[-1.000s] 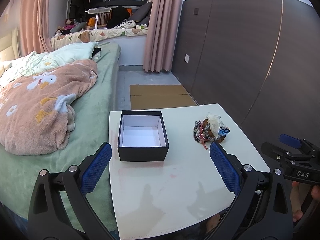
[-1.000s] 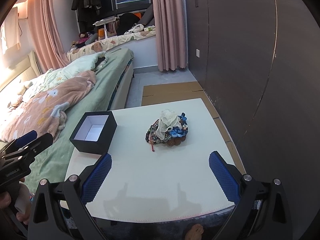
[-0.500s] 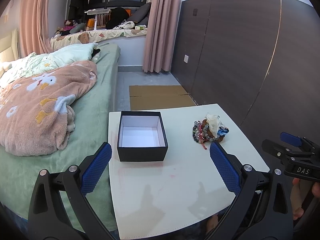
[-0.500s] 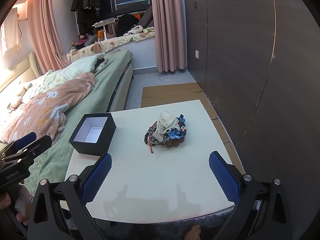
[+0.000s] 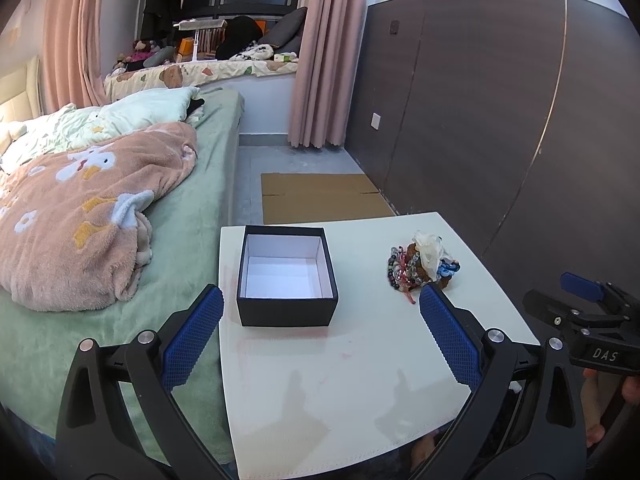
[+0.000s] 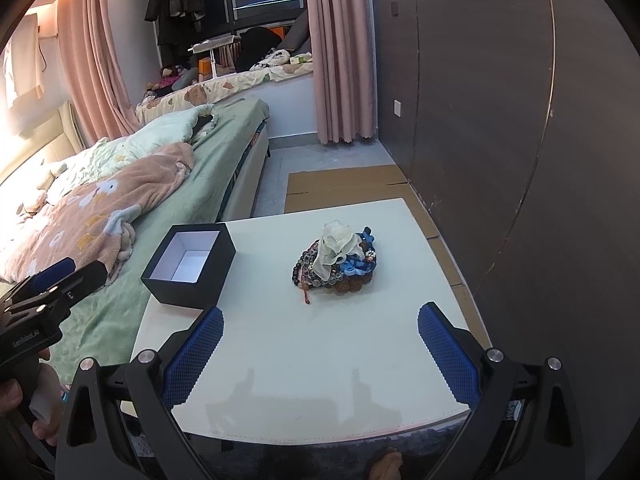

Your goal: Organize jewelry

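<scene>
A pile of jewelry (image 6: 338,262), bead bracelets with a white scrunchie on top, lies on the white table (image 6: 320,352); it also shows in the left wrist view (image 5: 422,266). An open black box with a white inside (image 5: 286,276) stands left of the pile and holds nothing I can see; it also shows in the right wrist view (image 6: 190,268). My left gripper (image 5: 320,328) is open, above the table's near edge, short of the box. My right gripper (image 6: 320,344) is open, short of the pile.
A bed with a green sheet and a pink blanket (image 5: 80,216) adjoins the table's left side. A dark wood wall (image 6: 520,120) runs along the right. Flat cardboard (image 5: 320,196) lies on the floor beyond the table.
Both grippers have drifted back a little from the table. The box and the jewelry pile have not moved, and both grippers stay open.
</scene>
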`<state>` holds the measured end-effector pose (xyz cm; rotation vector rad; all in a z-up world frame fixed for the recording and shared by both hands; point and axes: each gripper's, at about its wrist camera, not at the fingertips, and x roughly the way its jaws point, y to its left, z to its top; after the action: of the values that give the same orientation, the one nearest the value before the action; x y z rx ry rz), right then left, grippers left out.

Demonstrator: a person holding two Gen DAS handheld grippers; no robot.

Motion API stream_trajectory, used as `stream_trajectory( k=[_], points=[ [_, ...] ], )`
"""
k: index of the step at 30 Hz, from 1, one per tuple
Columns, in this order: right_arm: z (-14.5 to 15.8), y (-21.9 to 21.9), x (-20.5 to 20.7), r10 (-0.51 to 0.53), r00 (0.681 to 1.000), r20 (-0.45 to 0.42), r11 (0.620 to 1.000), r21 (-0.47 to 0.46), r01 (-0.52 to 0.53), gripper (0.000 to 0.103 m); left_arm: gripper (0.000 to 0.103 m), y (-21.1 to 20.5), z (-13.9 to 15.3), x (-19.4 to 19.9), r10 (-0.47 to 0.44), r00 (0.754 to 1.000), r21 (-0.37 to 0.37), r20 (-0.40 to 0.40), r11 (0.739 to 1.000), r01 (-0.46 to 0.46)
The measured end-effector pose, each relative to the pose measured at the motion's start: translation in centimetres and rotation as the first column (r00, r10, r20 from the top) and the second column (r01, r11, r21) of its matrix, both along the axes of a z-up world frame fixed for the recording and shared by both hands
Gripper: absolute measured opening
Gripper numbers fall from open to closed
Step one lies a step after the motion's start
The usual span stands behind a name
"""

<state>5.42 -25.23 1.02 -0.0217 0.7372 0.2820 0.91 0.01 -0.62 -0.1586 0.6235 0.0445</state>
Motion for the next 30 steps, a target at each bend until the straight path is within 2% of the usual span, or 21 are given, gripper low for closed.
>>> stream_trajectory(
  k=[15, 20, 28, 30],
  points=[
    [-0.1, 0.1, 0.6, -0.018, 1.000, -0.004, 1.000, 0.019, 0.018, 0.096, 0.098, 0.0, -0.3, 1.1, 0.006, 1.000, -0.005, -0.006, 1.000, -0.006],
    [-0.2, -0.9, 1.8, -0.042, 0.999, -0.027, 0.997, 0.065, 0.044, 0.096, 0.098, -0.6, -0.4, 2.4, 0.002, 1.000, -0.025, -0.009, 1.000, -0.002],
    [-1.4, -3.8, 4.3, -0.114, 0.987, -0.113, 0.974, 0.185, 0.133, 0.094, 0.098, -2.4, -0.9, 4.6, -0.046, 0.999, -0.063, 0.003, 0.997, 0.046],
    [-1.8, -4.4, 5.0, -0.127, 0.983, -0.131, 0.965, 0.212, 0.153, 0.089, 0.091, -3.0, -1.0, 5.2, -0.065, 0.998, -0.070, 0.005, 0.995, 0.065]
  ],
)
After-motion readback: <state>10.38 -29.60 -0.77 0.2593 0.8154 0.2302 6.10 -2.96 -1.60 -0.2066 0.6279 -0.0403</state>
